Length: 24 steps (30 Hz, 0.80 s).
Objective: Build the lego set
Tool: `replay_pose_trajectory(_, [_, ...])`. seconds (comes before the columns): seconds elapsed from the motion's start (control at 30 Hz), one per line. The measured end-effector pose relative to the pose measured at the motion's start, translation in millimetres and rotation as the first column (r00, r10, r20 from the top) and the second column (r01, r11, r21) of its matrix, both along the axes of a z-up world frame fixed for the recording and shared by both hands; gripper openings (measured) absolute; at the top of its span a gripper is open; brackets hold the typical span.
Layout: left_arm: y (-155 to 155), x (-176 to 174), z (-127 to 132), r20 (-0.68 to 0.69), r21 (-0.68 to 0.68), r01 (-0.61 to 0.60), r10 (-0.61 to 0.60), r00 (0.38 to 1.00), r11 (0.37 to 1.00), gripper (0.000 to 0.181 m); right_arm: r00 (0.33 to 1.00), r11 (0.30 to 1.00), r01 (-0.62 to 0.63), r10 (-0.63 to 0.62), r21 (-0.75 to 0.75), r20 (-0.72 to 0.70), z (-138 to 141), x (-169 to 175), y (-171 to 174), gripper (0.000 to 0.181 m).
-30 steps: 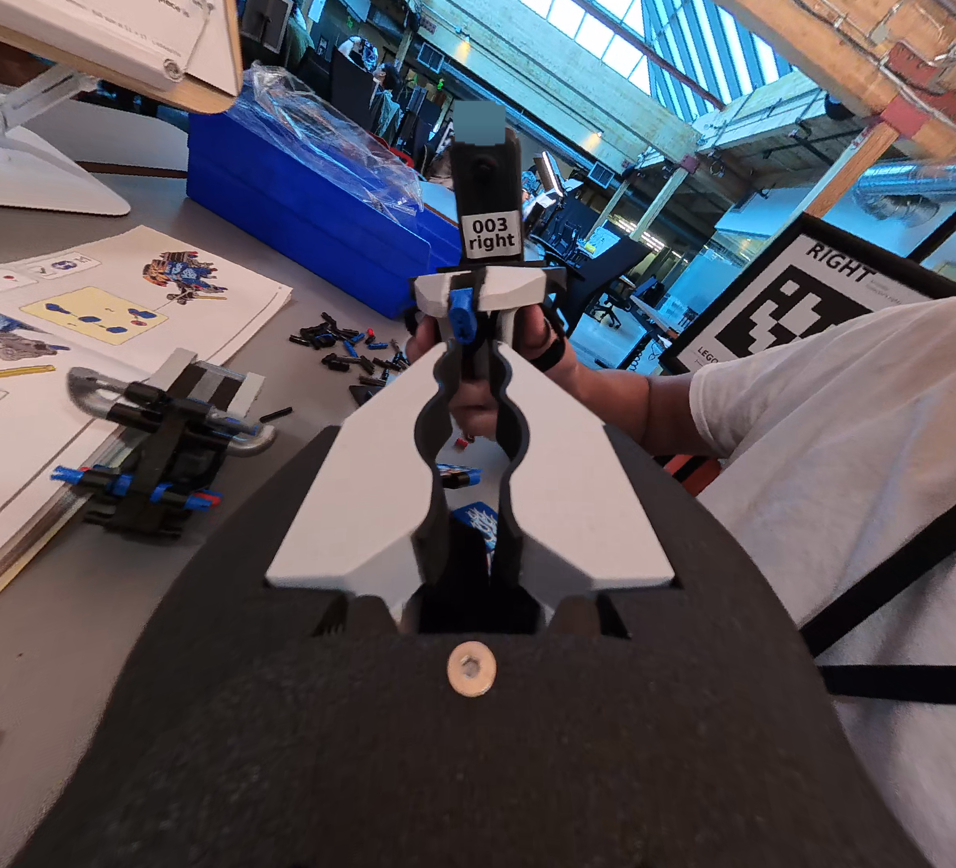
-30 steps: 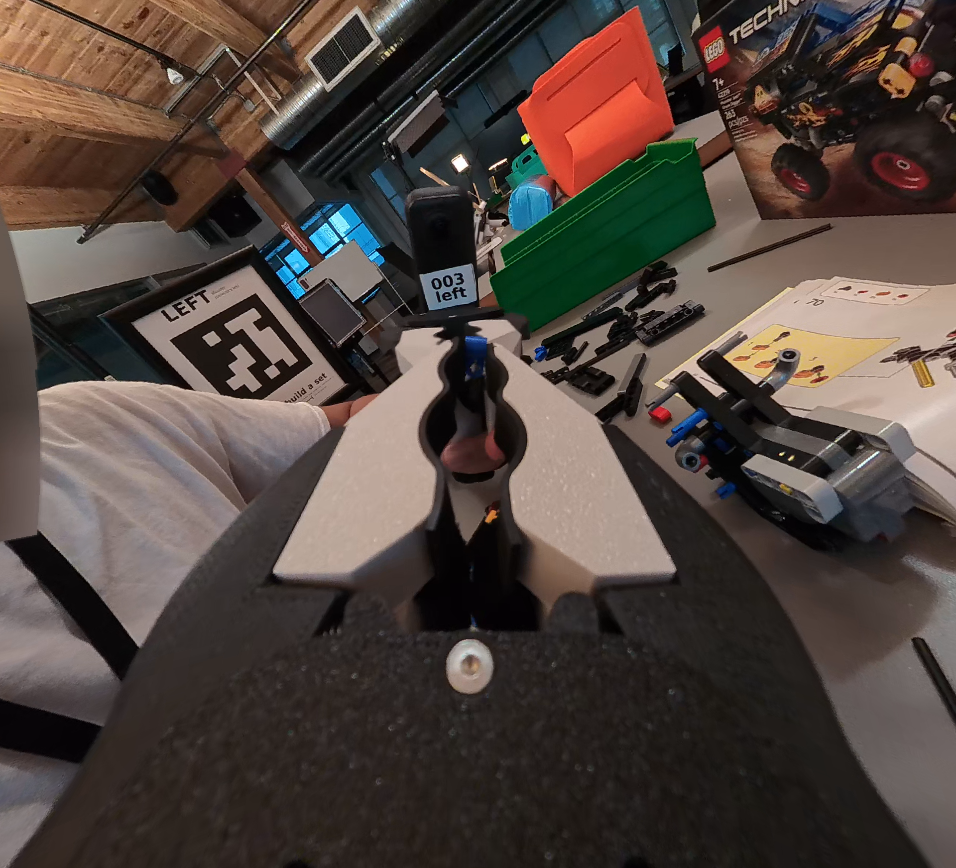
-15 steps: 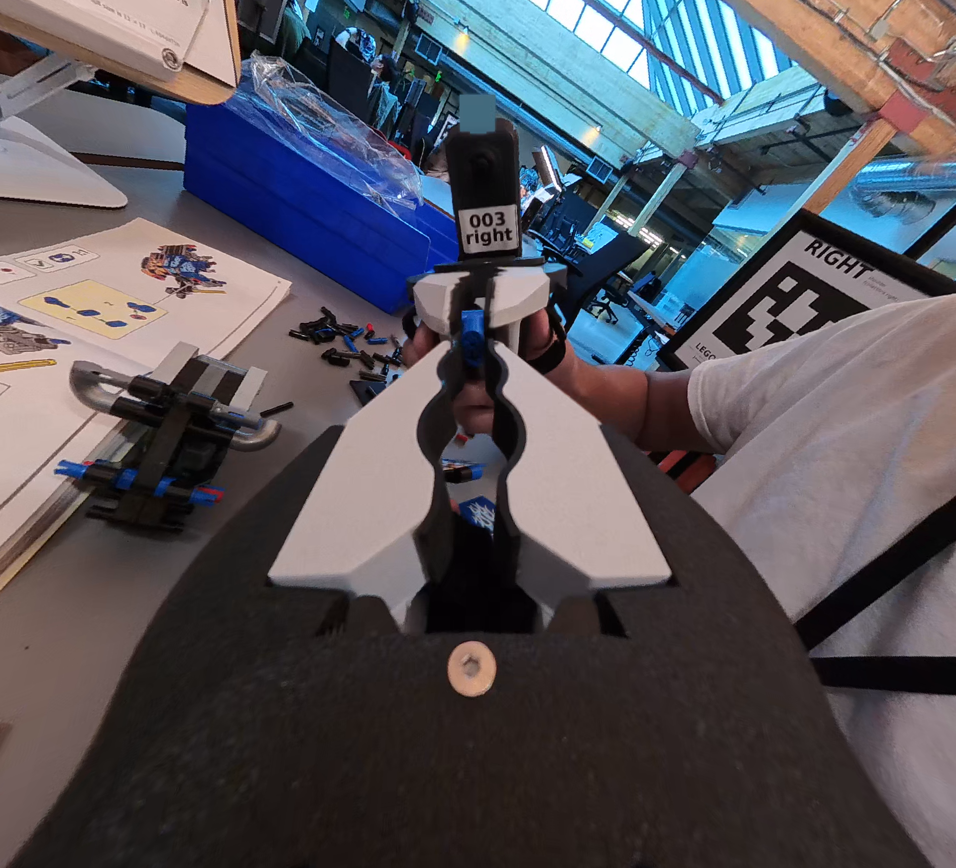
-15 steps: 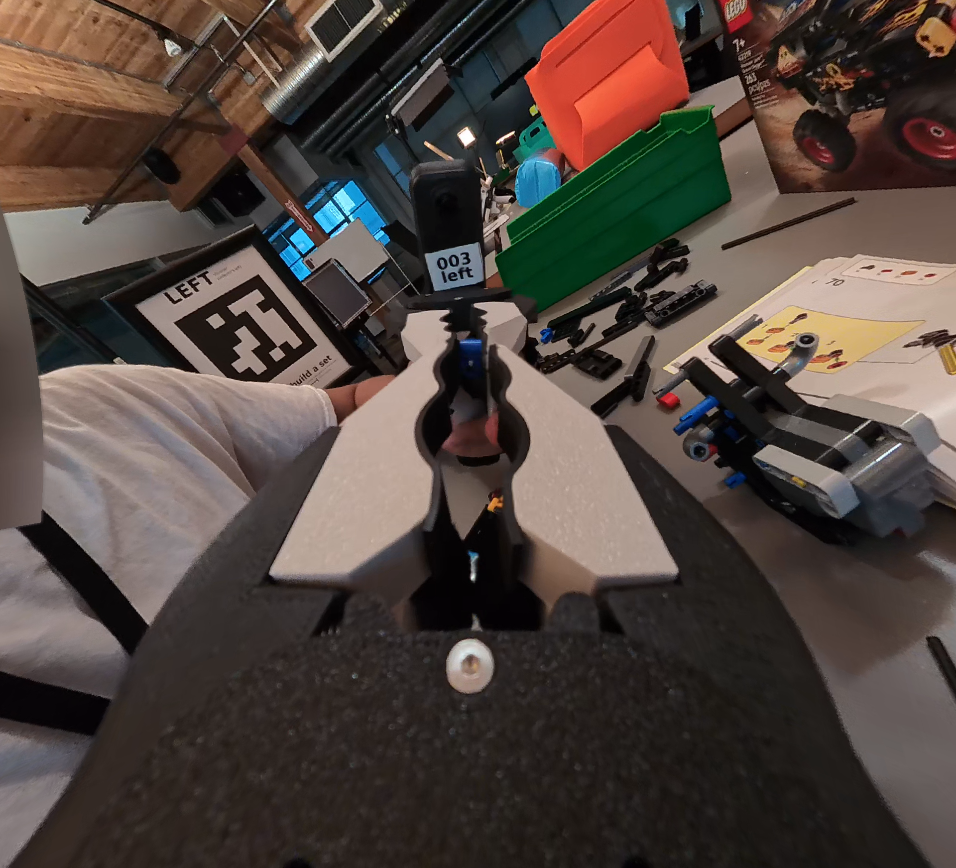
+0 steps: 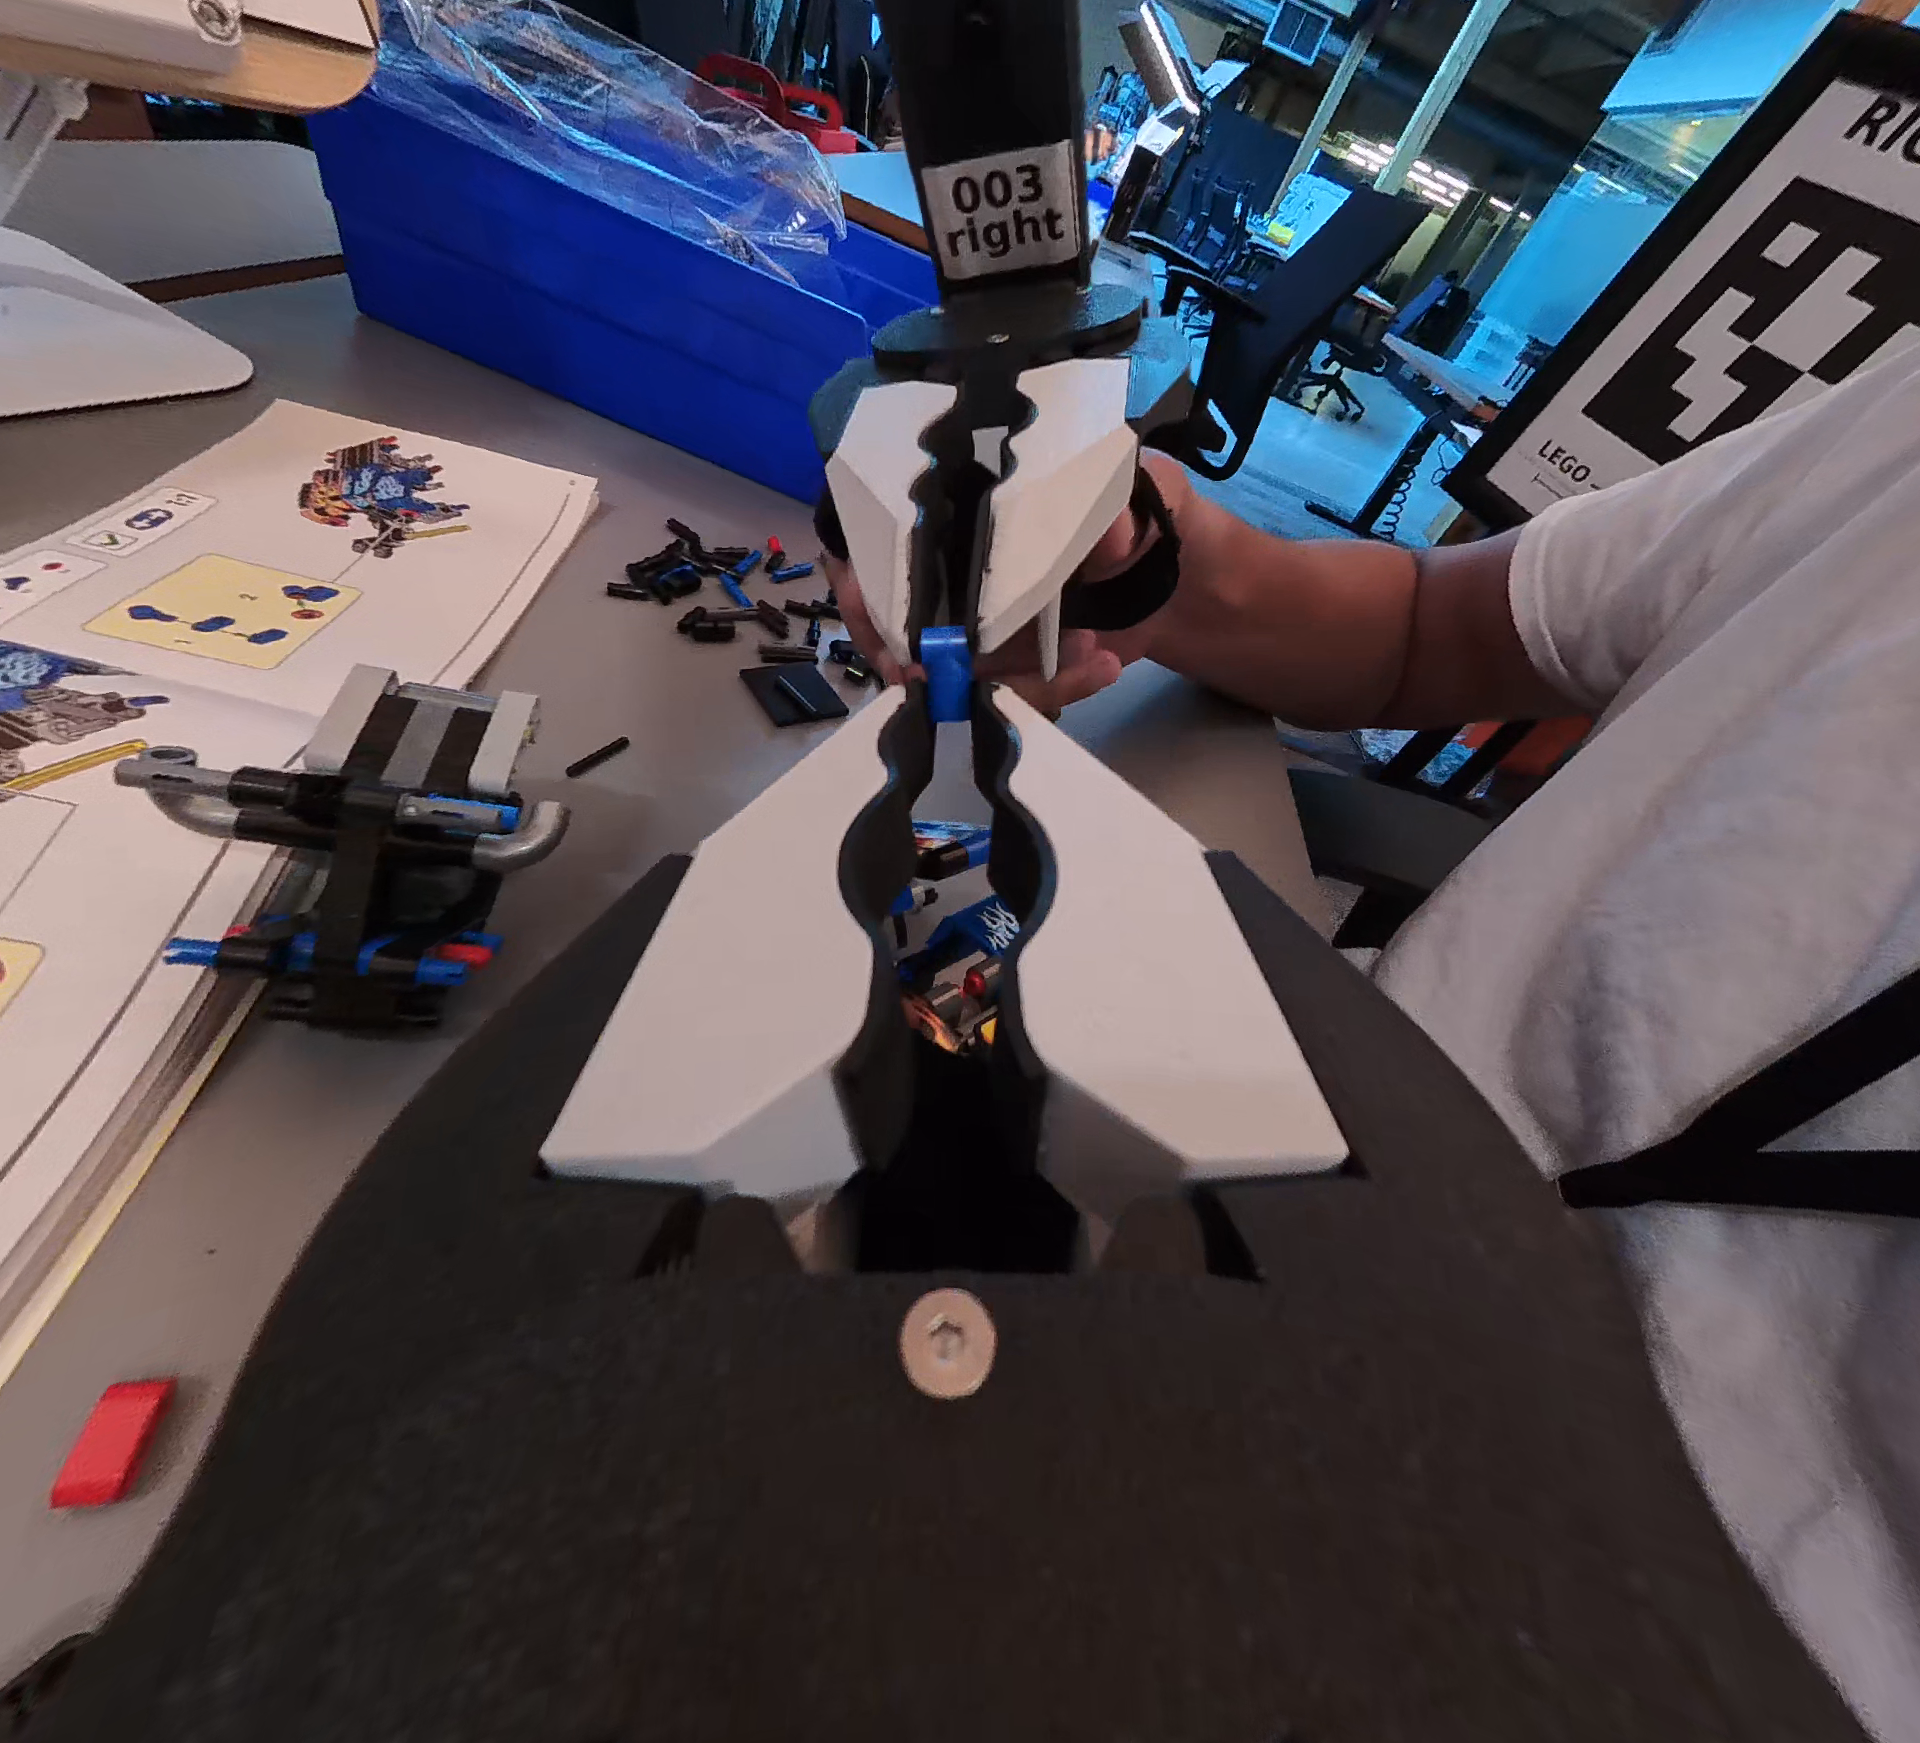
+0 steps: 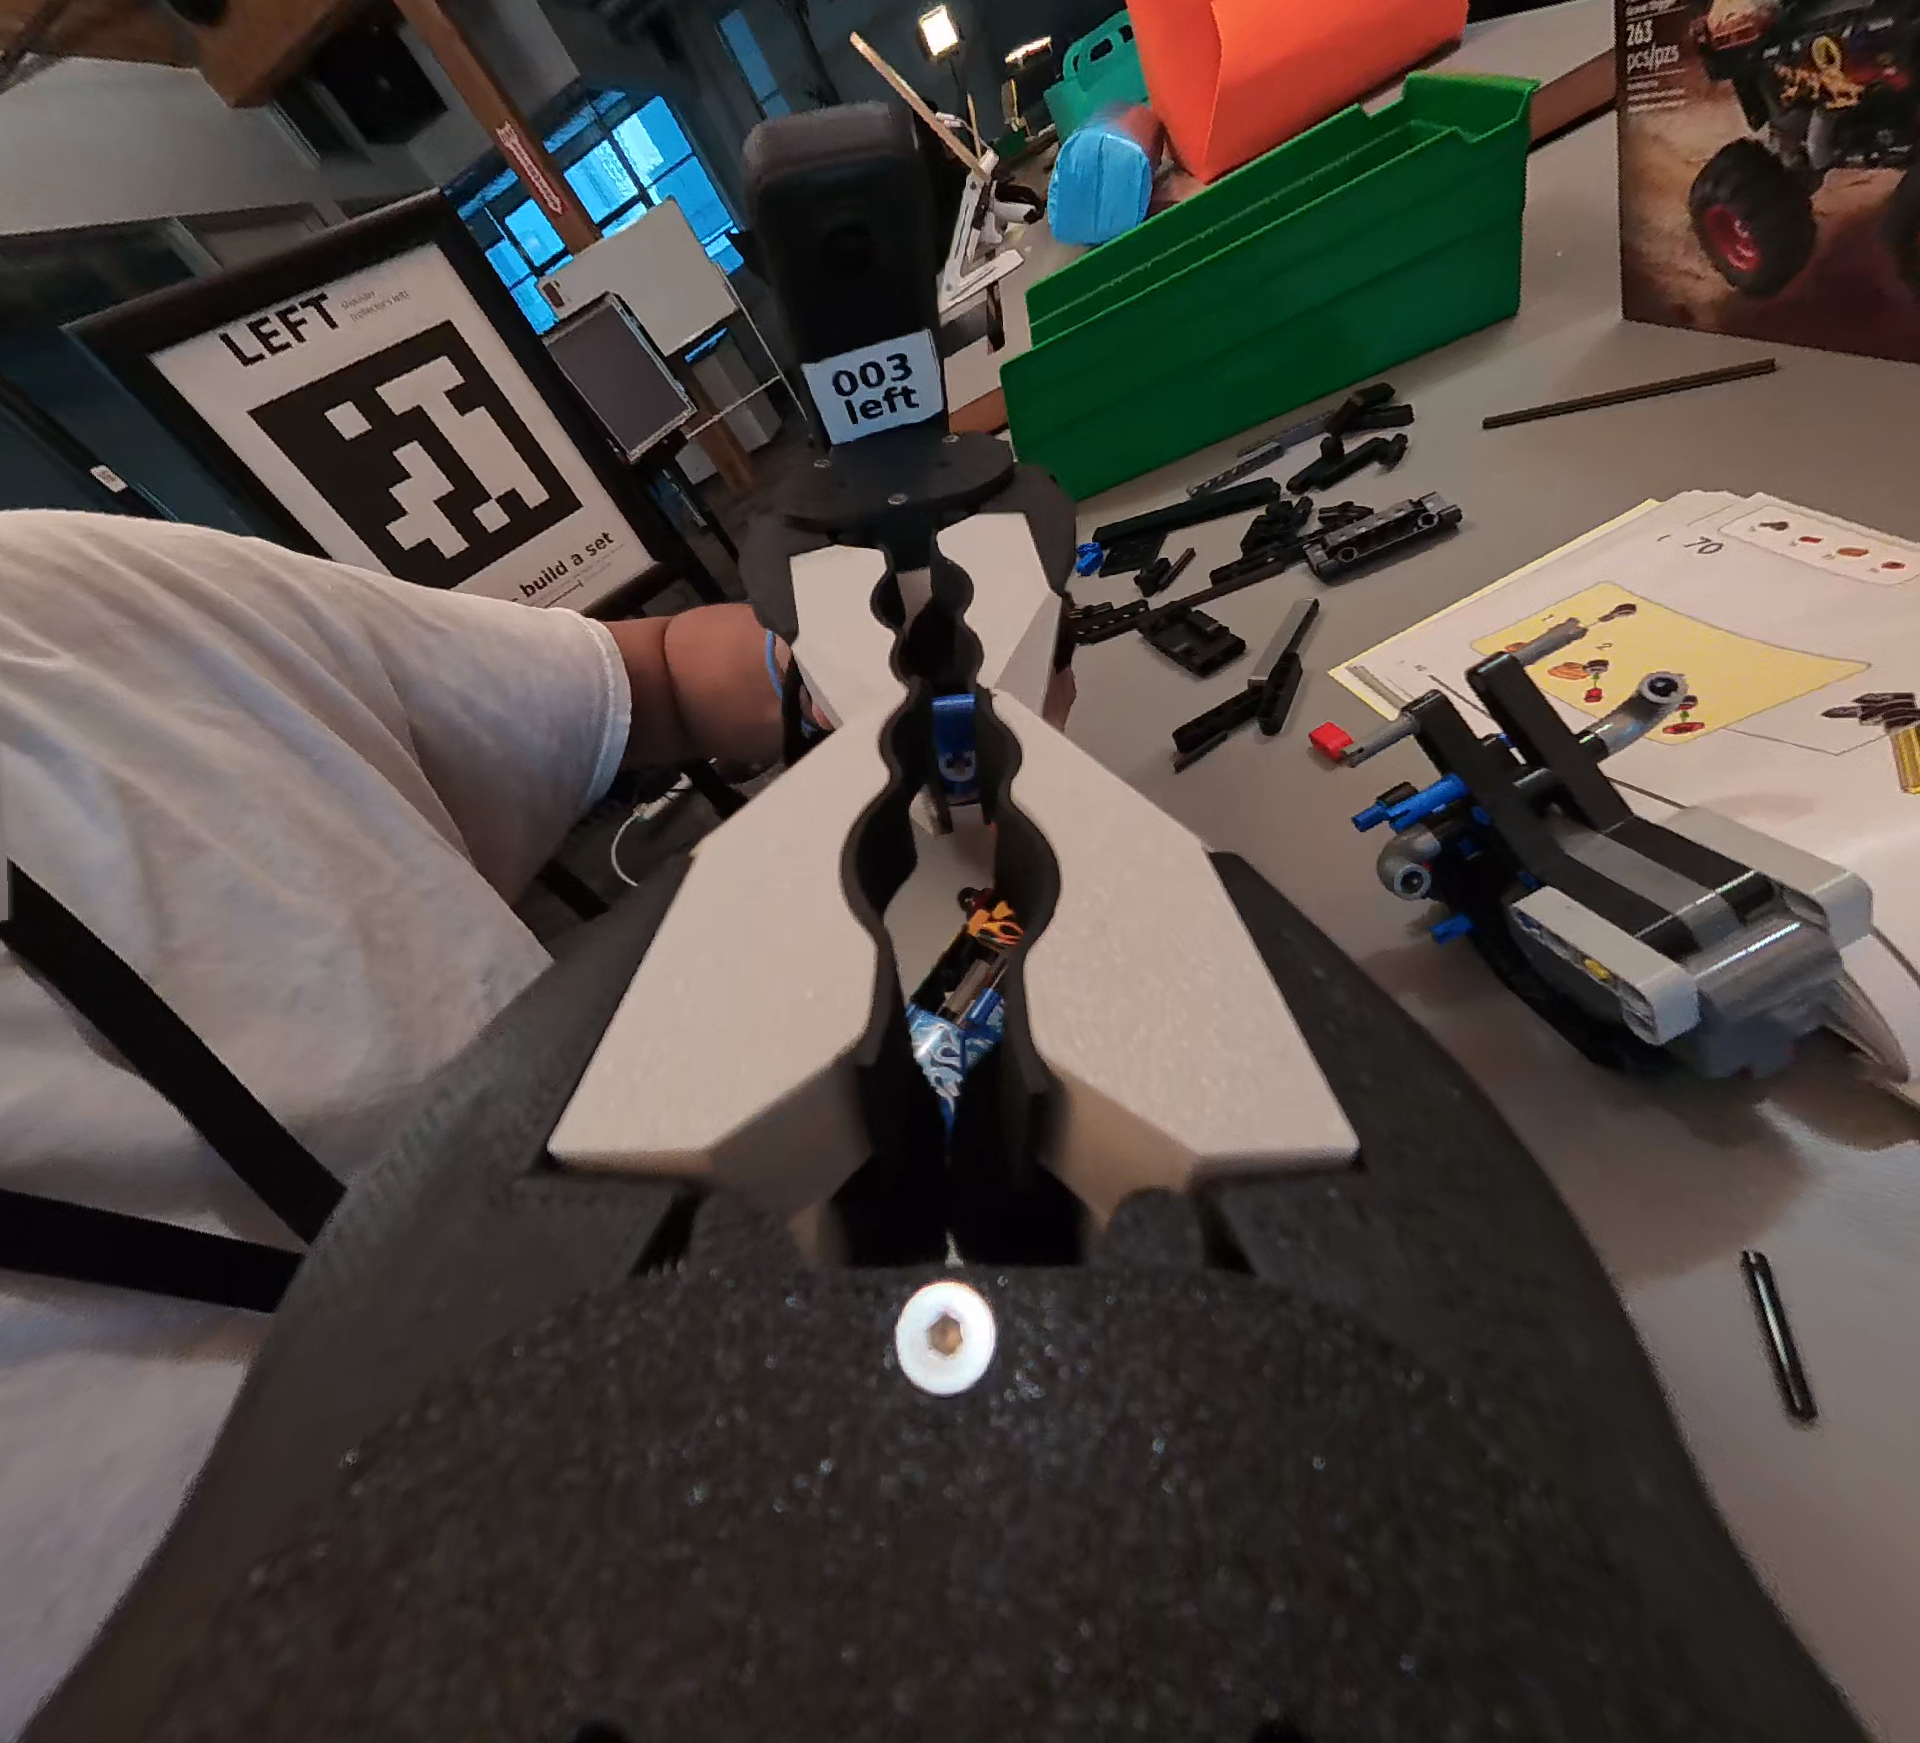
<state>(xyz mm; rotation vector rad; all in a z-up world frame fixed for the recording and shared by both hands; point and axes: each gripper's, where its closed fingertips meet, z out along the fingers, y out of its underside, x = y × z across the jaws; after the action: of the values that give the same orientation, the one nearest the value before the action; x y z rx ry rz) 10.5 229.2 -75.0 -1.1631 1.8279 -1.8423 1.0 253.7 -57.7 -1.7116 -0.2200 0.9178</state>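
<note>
In the left wrist view, a red brick lies on the table at the far left. Next to it an open booklet lies flat. A half-built black and grey truck part sits on the edge of the booklet. Behind it stands a blue bin with clear plastic on top. A heap of small black and blue pieces lies near the bin.

In the middle, the left claw and the right claw meet tip to tip above the table. Both pinch one small blue piece, one from each end.

In the right wrist view, the blue piece sits between the two claws. The left claw holds its far end. The right claw is closed on its near end. To the right are black beams, a green bin and the truck part on the booklet. The set's box stands at the far right.
</note>
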Motion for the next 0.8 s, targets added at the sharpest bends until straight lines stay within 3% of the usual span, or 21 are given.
replay_pose_trajectory(0.2, [4, 1, 2, 0.001, -0.009, -0.009, 0.009, 1.0, 1.0, 0.013, 0.997, 0.998, -0.008, 0.004, -0.055, -0.083, -7, 7, 0, 0.006])
replay_pose_trajectory(0.4, [5, 0, 1, -0.012, -0.019, 0.001, -0.001, 1.0, 1.0, 0.006, 1.0, 0.999, -0.015, 0.014, -0.05, -0.025, -8, 4, -2, 0.006])
replay_pose_trajectory(0.63, [3, -2, 5, -0.051, -0.147, 0.033, -0.041, 0.998, 0.989, 0.005, 0.996, 0.999, -0.038, 0.035, -0.033, -0.082, -3, 2, -2, 0.006])
replay_pose_trajectory(0.7, [6, -1, 5, -0.05, -0.148, 0.022, -0.03, 0.998, 0.989, 0.006, 0.999, 1.0, -0.005, 0.004, -0.026, -0.043, -2, 4, -1, 0.007])
replay_pose_trajectory(0.77, [16, 2, 1, -0.03, -0.079, -0.024, 0.022, 0.999, 0.997, 0.006, 0.999, 0.999, 0.036, -0.036, 0.001, 0.027, 4, 10, -4, 0.024])
replay_pose_trajectory(0.8, [25, 4, -1, -0.011, -0.026, -0.066, 0.066, 0.998, 0.997, 0.006, 0.995, 0.999, 0.048, -0.049, 0.013, 0.086, 6, 12, -11, 0.024])
